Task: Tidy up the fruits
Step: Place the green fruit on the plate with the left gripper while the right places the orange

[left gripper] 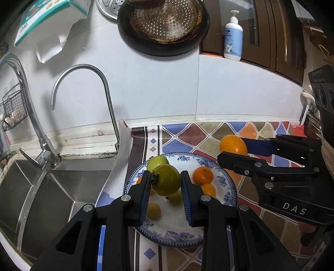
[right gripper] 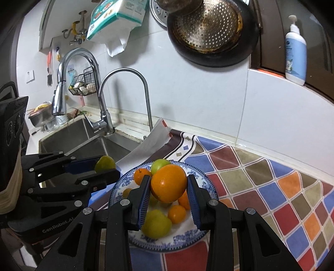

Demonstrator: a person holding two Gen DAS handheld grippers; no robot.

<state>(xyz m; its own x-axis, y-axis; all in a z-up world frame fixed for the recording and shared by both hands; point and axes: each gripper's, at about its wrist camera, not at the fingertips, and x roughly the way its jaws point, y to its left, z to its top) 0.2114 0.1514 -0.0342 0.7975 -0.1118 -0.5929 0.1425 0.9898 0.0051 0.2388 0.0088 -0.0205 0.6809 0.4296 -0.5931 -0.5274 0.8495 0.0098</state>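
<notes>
My left gripper [left gripper: 166,183] is shut on a green tomato [left gripper: 167,179] with a dark stem and holds it above the blue-and-white plate [left gripper: 227,185]. My right gripper [right gripper: 169,185] is shut on a large orange [right gripper: 168,183], also above the plate [right gripper: 205,179]. The plate holds several small oranges and green fruits, such as a mandarin [left gripper: 203,175] and a green fruit [right gripper: 156,224]. The right gripper with its orange [left gripper: 233,144] shows at the right of the left wrist view. The left gripper with its tomato [right gripper: 105,163] shows at the left of the right wrist view.
The plate sits on a colourful checked mat [right gripper: 271,187] on the counter. A steel sink [left gripper: 52,187] with two taps [left gripper: 104,100] lies to the left. A pan [left gripper: 165,25] and tissue pack [left gripper: 52,18] hang on the wall; a soap bottle [left gripper: 233,35] stands at the right.
</notes>
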